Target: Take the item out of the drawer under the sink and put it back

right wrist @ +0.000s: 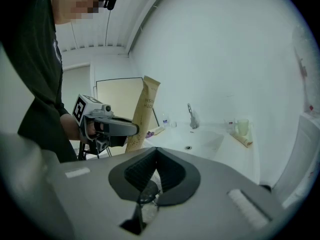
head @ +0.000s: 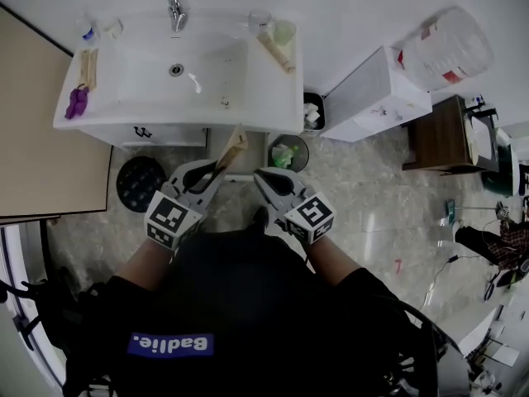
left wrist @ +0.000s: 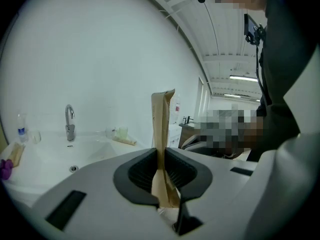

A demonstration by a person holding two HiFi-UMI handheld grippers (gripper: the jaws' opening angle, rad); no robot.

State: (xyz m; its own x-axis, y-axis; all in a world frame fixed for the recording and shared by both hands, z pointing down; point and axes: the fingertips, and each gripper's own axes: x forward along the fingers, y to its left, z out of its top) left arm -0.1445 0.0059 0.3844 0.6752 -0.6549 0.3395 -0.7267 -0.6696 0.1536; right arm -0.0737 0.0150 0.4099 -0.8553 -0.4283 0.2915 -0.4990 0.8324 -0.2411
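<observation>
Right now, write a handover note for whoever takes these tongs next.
Left tongs: shut on the brown paper pouch, held upright in front of the sink.
Right tongs: shut, empty, beside the left.
Done: the pouch looks to be out of the drawer.
Left: put it back in the drawer under the sink. These views do not show whether that drawer is open.

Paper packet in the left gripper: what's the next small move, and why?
Probably lower the paper packet toward the cabinet under the sink: the left gripper holds it upright, clear of the cabinet, and the right gripper is shut, empty.
</observation>
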